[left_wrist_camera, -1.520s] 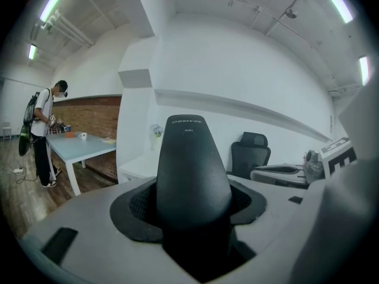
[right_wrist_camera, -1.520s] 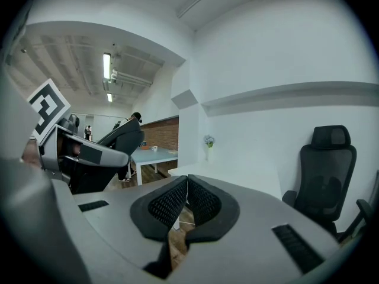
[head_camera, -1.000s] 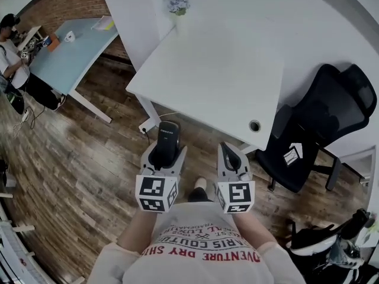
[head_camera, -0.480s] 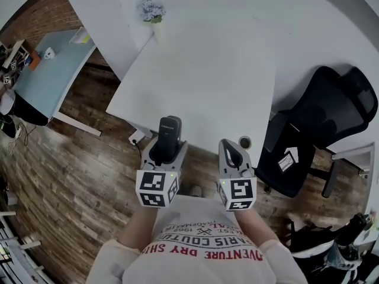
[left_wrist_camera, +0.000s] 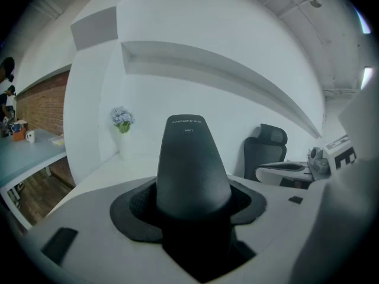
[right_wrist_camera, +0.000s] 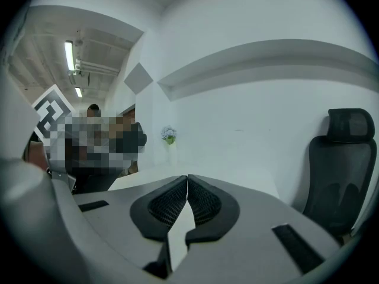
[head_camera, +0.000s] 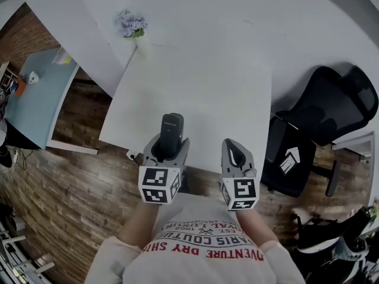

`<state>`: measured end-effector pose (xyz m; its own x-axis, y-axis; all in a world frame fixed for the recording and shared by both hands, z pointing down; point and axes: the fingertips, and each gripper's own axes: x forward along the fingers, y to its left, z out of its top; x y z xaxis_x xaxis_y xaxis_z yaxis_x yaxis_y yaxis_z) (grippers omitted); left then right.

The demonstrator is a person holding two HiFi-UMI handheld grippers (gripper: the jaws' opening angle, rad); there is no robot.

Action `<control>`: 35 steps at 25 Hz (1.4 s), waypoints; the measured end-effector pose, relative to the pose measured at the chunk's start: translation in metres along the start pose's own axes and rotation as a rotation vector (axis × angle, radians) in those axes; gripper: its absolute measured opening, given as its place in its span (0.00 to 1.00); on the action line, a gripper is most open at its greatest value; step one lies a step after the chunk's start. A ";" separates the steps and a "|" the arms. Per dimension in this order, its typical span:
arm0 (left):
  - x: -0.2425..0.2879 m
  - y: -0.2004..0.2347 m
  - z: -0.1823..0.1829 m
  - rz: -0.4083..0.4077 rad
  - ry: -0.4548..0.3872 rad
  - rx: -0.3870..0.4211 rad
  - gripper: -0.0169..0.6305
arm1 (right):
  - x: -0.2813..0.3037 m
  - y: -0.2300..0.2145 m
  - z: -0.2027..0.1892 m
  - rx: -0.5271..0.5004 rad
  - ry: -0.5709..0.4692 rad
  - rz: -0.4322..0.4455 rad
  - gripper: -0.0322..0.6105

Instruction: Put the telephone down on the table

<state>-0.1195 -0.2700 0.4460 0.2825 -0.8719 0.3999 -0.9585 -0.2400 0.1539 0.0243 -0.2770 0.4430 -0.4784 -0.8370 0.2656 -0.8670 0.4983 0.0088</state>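
A black telephone handset point(head_camera: 170, 136) point(left_wrist_camera: 192, 164) stands up between the jaws of my left gripper point(head_camera: 167, 149) point(left_wrist_camera: 190, 218), which is shut on it. It hangs over the near edge of the white table point(head_camera: 201, 93) point(left_wrist_camera: 118, 164). My right gripper point(head_camera: 234, 154) point(right_wrist_camera: 187, 200) is shut with nothing in it, its pads touching. It hovers at the table's near edge, to the right of the left one.
A small vase of pale flowers point(head_camera: 131, 25) point(left_wrist_camera: 122, 120) point(right_wrist_camera: 169, 136) stands at the table's far left corner by the white wall. A black office chair point(head_camera: 323, 120) point(right_wrist_camera: 340, 170) is right of the table. A light blue table point(head_camera: 35, 99) stands far left on the wooden floor.
Both grippers have come forward from over the wooden floor to the table's near edge. The handset stays held in the left gripper; the right stays shut.
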 end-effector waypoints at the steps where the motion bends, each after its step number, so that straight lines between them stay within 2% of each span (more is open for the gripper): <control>1: 0.009 0.006 0.004 -0.010 0.005 0.005 0.48 | 0.010 -0.002 0.001 0.008 0.005 -0.011 0.09; 9: 0.081 0.066 0.014 -0.080 0.102 0.018 0.48 | 0.091 -0.001 0.014 0.042 0.052 -0.080 0.09; 19: 0.157 0.110 -0.030 -0.152 0.279 -0.021 0.48 | 0.165 0.005 -0.007 0.064 0.137 -0.128 0.09; 25: 0.195 0.126 -0.052 -0.154 0.375 -0.007 0.48 | 0.191 0.004 -0.025 0.077 0.188 -0.150 0.09; 30: 0.230 0.137 -0.074 -0.117 0.436 0.051 0.48 | 0.214 -0.001 -0.036 0.089 0.207 -0.144 0.09; 35: 0.251 0.152 -0.095 -0.082 0.485 0.073 0.48 | 0.226 -0.002 -0.046 0.086 0.226 -0.145 0.09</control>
<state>-0.1902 -0.4852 0.6553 0.3259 -0.5540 0.7661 -0.9275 -0.3441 0.1457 -0.0759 -0.4567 0.5476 -0.3135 -0.8218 0.4757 -0.9374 0.3480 -0.0165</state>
